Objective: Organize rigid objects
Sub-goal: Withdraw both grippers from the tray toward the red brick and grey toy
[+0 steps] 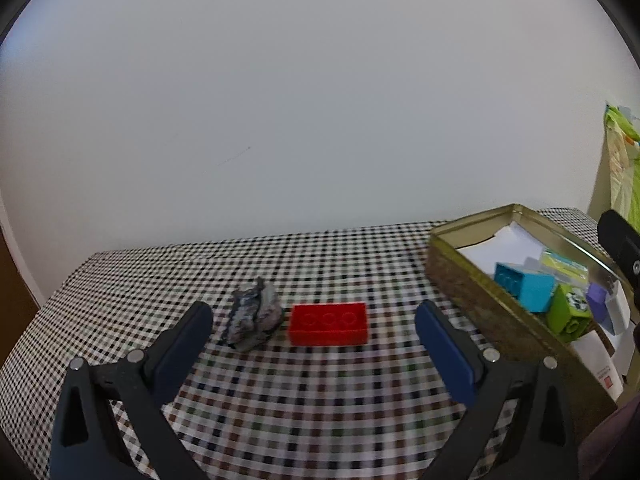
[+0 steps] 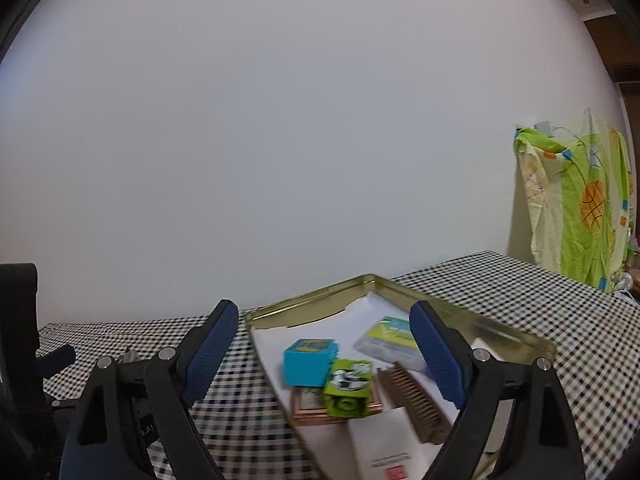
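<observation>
A red brick [image 1: 328, 324] lies on the checked tablecloth [image 1: 320, 264], with a grey rock [image 1: 254, 318] just left of it. My left gripper [image 1: 314, 334] is open and empty, its fingers wide on either side of both, slightly short of them. A gold tin tray [image 1: 460, 280] at the right holds a blue block [image 1: 524, 284], a green block [image 1: 570, 312] and a purple piece [image 1: 597, 300]. My right gripper [image 2: 324, 346] is open and empty above the tray [image 2: 500, 330], over the blue block [image 2: 308, 362] and green block [image 2: 348, 388].
The tray also holds white paper [image 2: 360, 320], a comb [image 2: 416, 400], a yellow-green packet [image 2: 390, 338] and a small frame [image 2: 316, 410]. A patterned green cloth [image 2: 580, 204] hangs at the right. The white wall stands behind the table. The left gripper's body [image 2: 20, 360] shows at the left.
</observation>
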A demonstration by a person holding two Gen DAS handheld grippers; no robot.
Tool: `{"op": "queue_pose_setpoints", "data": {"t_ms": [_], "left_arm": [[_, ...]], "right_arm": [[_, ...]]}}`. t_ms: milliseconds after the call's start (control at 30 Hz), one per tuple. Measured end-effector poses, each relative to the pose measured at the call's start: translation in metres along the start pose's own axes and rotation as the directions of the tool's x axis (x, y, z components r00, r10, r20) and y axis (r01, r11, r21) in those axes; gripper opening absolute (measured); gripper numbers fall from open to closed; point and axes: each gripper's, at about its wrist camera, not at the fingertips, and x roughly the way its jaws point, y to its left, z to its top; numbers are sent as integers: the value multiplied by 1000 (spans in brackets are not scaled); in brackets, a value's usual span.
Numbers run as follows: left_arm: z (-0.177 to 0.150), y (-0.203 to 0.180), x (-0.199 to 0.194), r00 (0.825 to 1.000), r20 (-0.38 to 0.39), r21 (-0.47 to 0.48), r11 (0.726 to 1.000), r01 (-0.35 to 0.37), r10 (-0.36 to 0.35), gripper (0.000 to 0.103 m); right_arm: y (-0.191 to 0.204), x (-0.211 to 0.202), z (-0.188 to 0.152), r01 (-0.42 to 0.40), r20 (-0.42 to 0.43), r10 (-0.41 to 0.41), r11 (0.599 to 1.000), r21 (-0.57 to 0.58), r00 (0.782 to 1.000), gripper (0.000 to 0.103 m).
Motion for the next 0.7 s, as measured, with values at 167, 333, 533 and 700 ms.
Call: {"op": "queue_pose_setpoints", "data": {"t_ms": [167, 333, 533, 700], "left_arm": [[1, 19, 8, 999, -15, -27, 999, -29, 28, 102], [1, 35, 15, 998, -30, -44, 998, -51, 50, 102], [1, 61, 29, 995, -60, -81, 993, -88, 84, 102], [0, 93, 38, 980, -85, -105, 976, -189, 180, 102]], "right_arm": [[18, 7, -3, -29, -24, 29, 1000, -10, 999, 89], [34, 8, -5, -54, -38, 53, 998, -21, 998, 89], [50, 14, -7, -76, -76, 73, 996, -36, 994, 89], [63, 20, -9, -97, -105, 91, 994, -53, 990, 89]]}}
